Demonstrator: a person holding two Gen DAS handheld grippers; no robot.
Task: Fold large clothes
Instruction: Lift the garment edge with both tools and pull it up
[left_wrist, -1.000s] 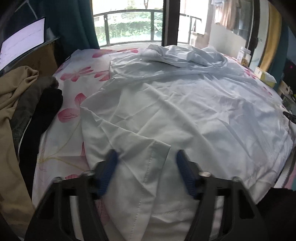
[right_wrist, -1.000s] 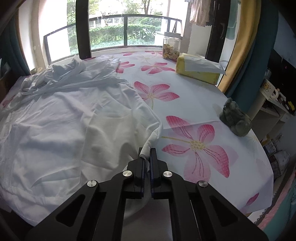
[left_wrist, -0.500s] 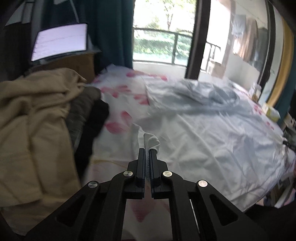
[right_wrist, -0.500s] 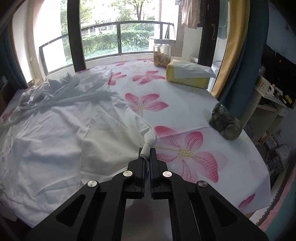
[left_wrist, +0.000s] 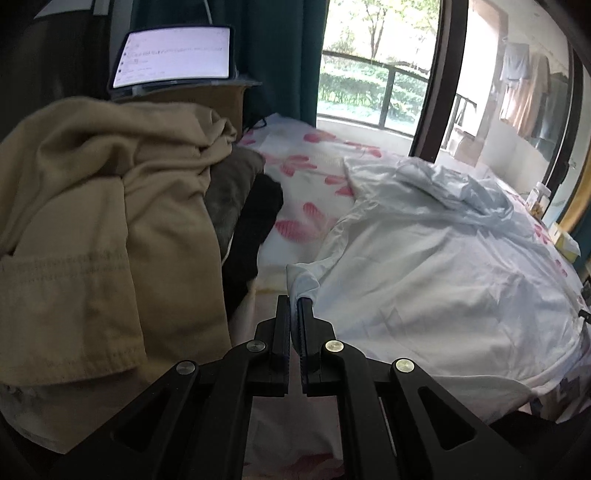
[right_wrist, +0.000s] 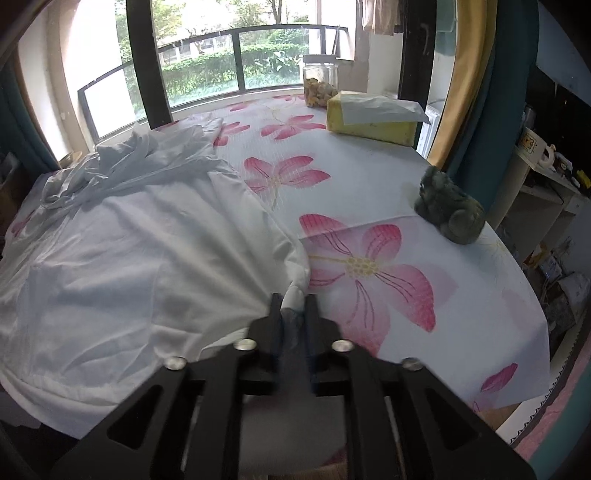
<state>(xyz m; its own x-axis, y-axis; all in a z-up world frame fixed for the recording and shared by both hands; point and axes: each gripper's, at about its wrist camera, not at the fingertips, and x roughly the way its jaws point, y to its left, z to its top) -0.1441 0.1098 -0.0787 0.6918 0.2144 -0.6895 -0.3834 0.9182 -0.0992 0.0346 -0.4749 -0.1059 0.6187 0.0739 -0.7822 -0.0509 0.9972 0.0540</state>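
A large white garment (left_wrist: 424, 266) lies spread on a table with a flowered cloth (right_wrist: 369, 177); its far end is bunched near the window. My left gripper (left_wrist: 293, 299) is shut on the garment's near left corner, which sticks up in a small fold above the fingertips. In the right wrist view the same garment (right_wrist: 129, 258) covers the left half of the table. My right gripper (right_wrist: 293, 297) sits at its near right corner with the jaws opening. A bunch of the cloth still lies between them, and the pads stand apart.
A heap of beige clothes (left_wrist: 92, 221) and dark ones (left_wrist: 255, 221) rises at the left, under a lit tablet (left_wrist: 173, 55). A yellow tissue box (right_wrist: 369, 118), a jar (right_wrist: 319, 85) and a green figurine (right_wrist: 448, 210) stand on the right side. The table edge curves close behind the figurine.
My left gripper went from open around the hem to shut on its corner and drew it left and slightly up. My right gripper, shut before, now shows a gap between its jaws.
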